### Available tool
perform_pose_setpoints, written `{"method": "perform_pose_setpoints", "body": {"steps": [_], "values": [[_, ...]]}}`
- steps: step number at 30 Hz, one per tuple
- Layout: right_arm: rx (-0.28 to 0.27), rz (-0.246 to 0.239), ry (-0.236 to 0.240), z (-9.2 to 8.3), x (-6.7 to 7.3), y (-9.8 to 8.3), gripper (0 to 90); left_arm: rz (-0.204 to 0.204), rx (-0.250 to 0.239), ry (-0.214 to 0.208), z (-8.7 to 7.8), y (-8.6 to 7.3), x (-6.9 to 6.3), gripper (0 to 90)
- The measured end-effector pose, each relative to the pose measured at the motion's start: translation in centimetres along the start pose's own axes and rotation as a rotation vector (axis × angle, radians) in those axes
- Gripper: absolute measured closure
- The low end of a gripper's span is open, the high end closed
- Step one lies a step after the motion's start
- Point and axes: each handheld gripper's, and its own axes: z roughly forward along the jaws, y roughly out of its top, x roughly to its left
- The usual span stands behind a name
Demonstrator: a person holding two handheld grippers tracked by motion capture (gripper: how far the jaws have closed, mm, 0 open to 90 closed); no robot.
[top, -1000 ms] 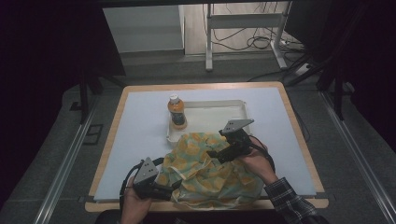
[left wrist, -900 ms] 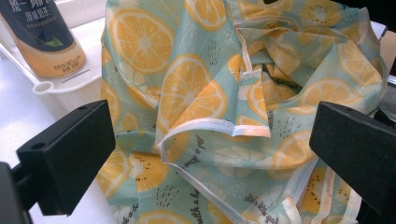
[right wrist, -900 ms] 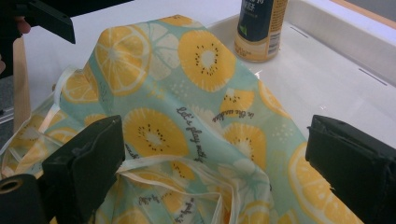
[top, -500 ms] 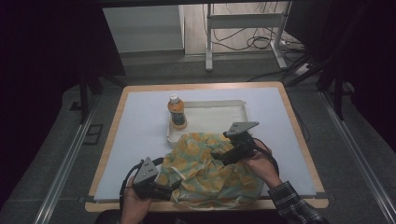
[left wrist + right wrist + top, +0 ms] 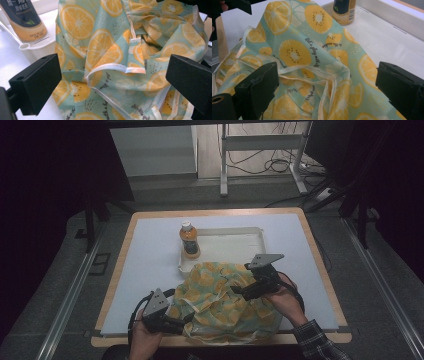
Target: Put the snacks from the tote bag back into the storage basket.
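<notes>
1. Your left gripper (image 5: 182,320) sits at the near left edge of the fruit-print bag (image 5: 225,305), jaws spread wide around its folds.
2. Your right gripper (image 5: 239,290) hovers over the bag's right side, jaws wide apart, clamping nothing.
3. The crumpled bag lies at the table's (image 5: 150,250) near edge, overlapping the white tray (image 5: 235,245) holding an upright bottle (image 5: 189,240).

Between the wide-parted jaws of the left gripper (image 5: 112,82) lies crumpled fruit-print cloth (image 5: 120,57), with a bottle (image 5: 23,18) standing in a white tray (image 5: 37,47) beyond its left jaw. The right gripper (image 5: 327,85) also straddles the cloth with its jaws spread; bare tray floor opens beyond its right jaw.
</notes>
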Motion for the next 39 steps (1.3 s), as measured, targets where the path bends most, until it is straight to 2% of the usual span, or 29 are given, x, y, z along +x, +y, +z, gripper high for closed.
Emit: {"method": "perform_pose_setpoints", "body": {"steps": [21,39], "values": [[-0.026,0.014,-0.035,-2.7,0.8,-1.0,4.7,-0.005,-0.002,-0.001,-0.1,0.0,0.1,0.3],[-0.029,0.046,-0.069,-4.6,0.8,-2.9,4.7,-0.006,-0.001,0.001,-0.1,0.0,0.1,0.3]]}}
